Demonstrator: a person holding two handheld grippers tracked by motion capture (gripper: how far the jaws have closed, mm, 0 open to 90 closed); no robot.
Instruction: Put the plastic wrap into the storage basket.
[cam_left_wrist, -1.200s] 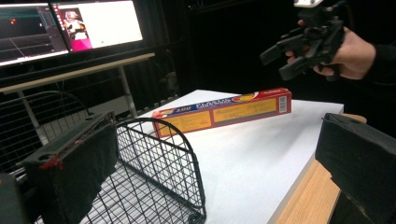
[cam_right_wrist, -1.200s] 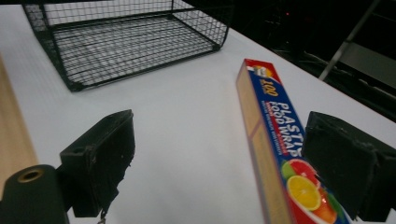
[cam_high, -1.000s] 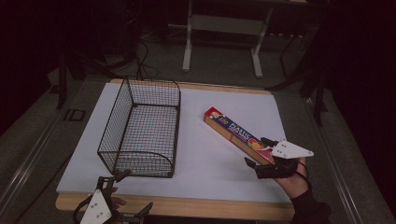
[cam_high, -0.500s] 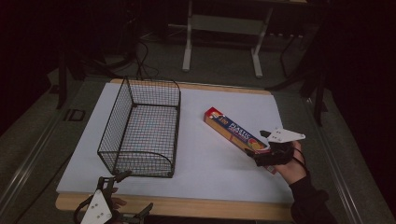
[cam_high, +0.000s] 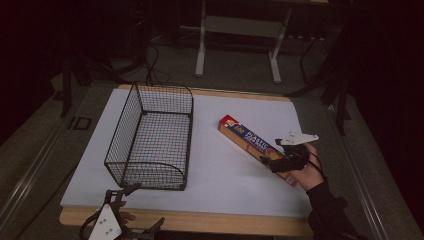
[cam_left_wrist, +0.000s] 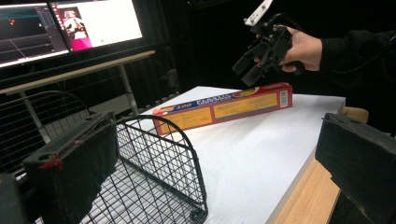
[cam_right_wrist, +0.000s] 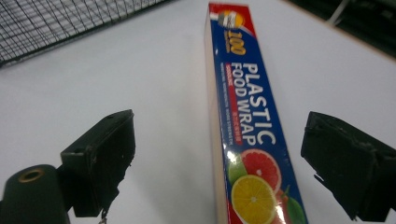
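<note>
The right gripper (cam_high: 272, 162) has its fingers (cam_right_wrist: 100, 158) spread, and the box of plastic wrap (cam_right_wrist: 247, 135) lies flat on the white tabletop (cam_high: 225, 175) between them, untouched. The left gripper (cam_high: 127, 192), fingers also spread, waits just beside the wire basket (cam_high: 150, 137).

Right gripper (cam_high: 272, 161) raised, fingers (cam_right_wrist: 100, 158) spread; left gripper (cam_high: 131, 190) low, gaping.

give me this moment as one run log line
right gripper: open, jaws astride plastic wrap box, no grip | left gripper: open, near wire basket
</note>
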